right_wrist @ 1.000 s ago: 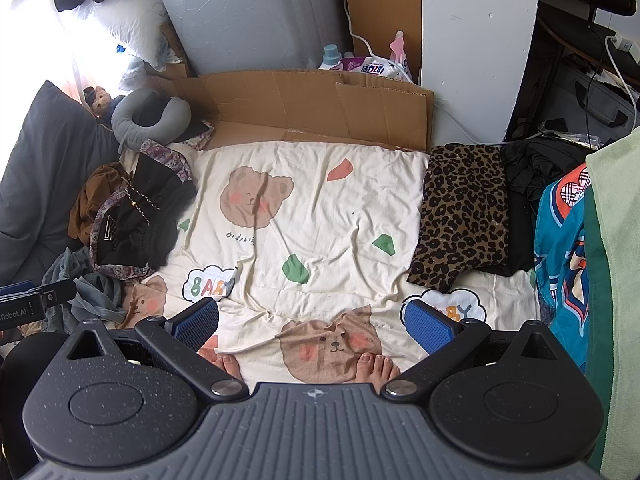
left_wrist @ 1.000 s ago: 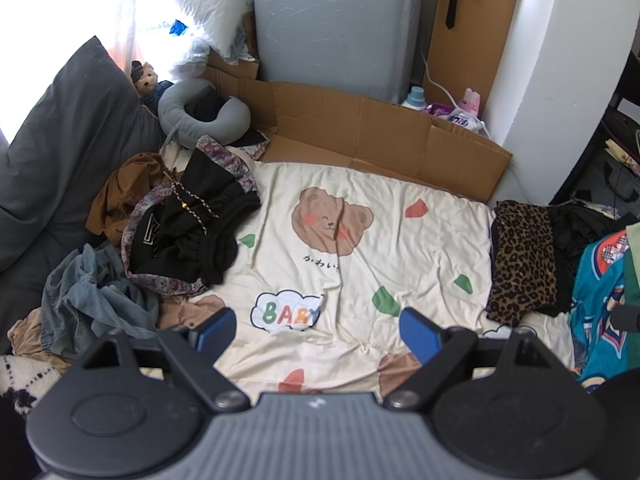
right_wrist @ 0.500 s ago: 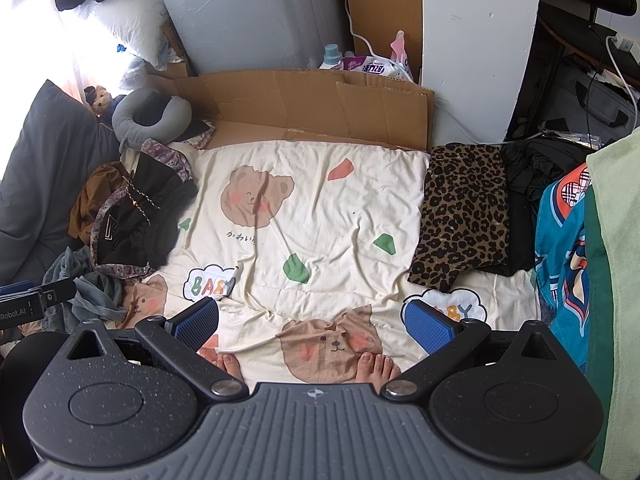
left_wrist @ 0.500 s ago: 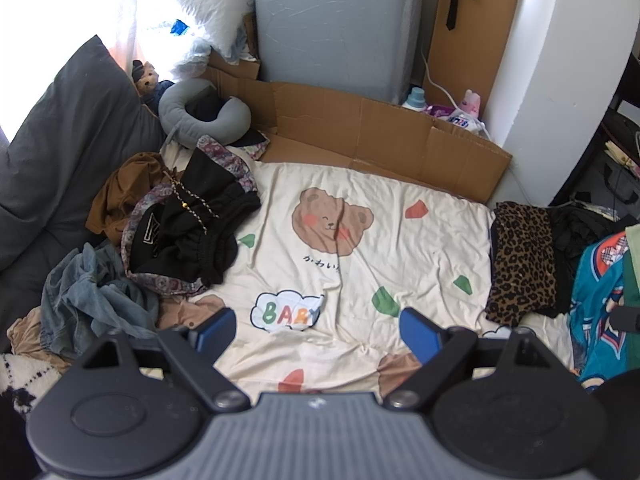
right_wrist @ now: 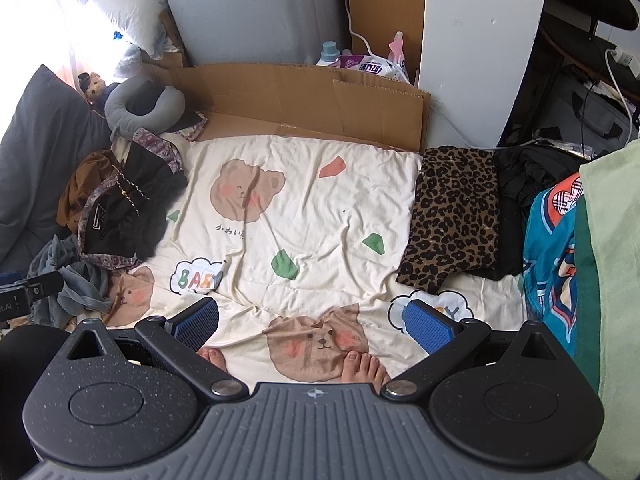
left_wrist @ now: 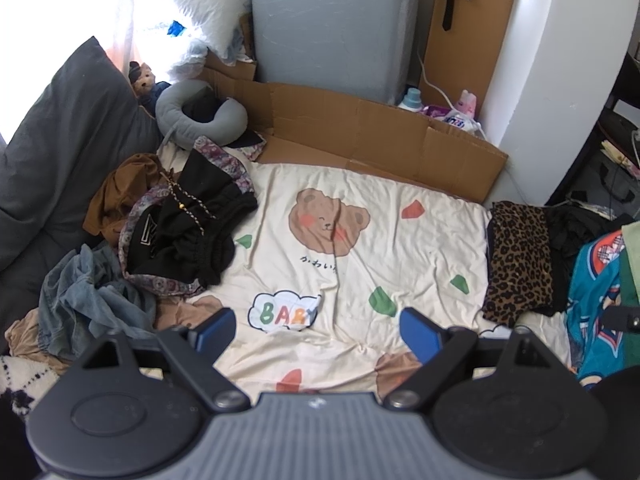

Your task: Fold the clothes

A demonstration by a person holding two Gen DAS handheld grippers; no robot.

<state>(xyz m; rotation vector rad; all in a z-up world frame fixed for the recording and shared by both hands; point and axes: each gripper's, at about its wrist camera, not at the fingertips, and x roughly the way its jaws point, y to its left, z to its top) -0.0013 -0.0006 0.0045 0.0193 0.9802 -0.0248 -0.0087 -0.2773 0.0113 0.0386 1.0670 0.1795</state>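
A bear quilt covers the bed. Crumpled clothes are piled left, a leopard piece lies flat right. Both grippers, left & right, are spread, holding nothing. One garment only should be pinched at its edge.

A ribbed, dark grey plastic housing was seen at the base of the left gripper, flanked by two round black discs, each with a shallow circular recess. Two black linkage arms, each fastened by a silver screw, were carried forward to fingers faced with blue pads. The same build was shown by the right gripper: speckled black discs, triangular cut-outs in the outer brackets, a small compass-like mark on the ribbed centre, and finely textured blue pads. Bare toes of the person were visible beneath it.
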